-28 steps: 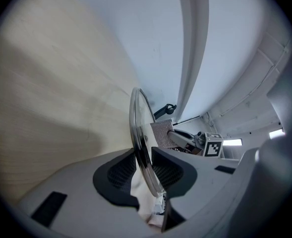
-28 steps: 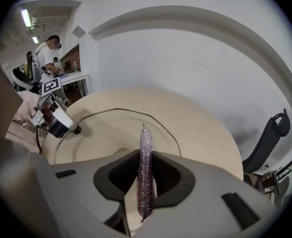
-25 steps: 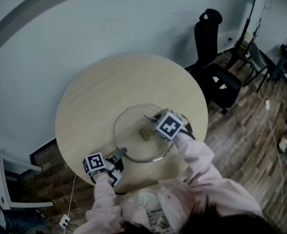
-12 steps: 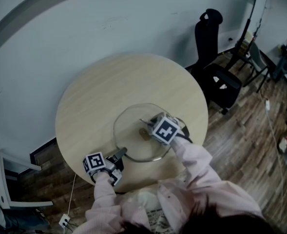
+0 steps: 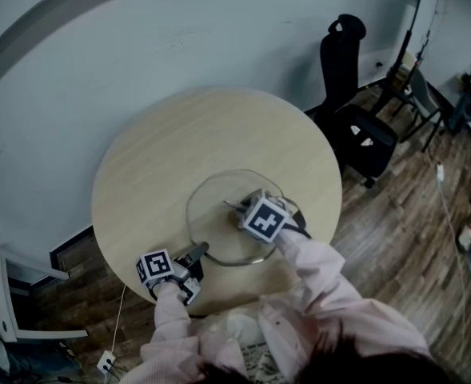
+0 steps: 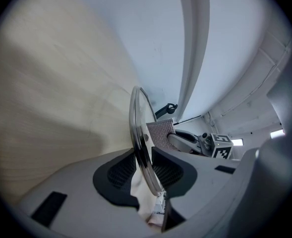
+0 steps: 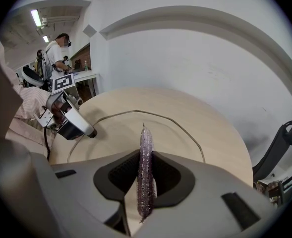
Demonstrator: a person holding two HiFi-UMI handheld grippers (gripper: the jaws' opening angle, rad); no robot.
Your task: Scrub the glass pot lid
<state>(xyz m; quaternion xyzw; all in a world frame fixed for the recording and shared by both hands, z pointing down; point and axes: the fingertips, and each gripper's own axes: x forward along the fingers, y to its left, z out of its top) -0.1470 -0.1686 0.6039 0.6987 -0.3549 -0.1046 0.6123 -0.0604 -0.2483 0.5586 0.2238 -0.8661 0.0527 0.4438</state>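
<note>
glass pot lid [image 5: 211, 214] lies low-centre on the desk [image 5: 171, 142], rim clamped in the left tool [image 5: 197, 253], as the right tool [image 5: 232, 207], gripping a scouring pad [image 7: 145, 167], has slid left over the glass: scrubbing is underway.

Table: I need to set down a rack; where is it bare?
Bare: the table beyond the glass pot lid, up to its far edge, and the strip left of the lid. Crowded: the near edge, where the left gripper clamps the lid's rim and the right gripper holds a scouring pad over it.
</note>
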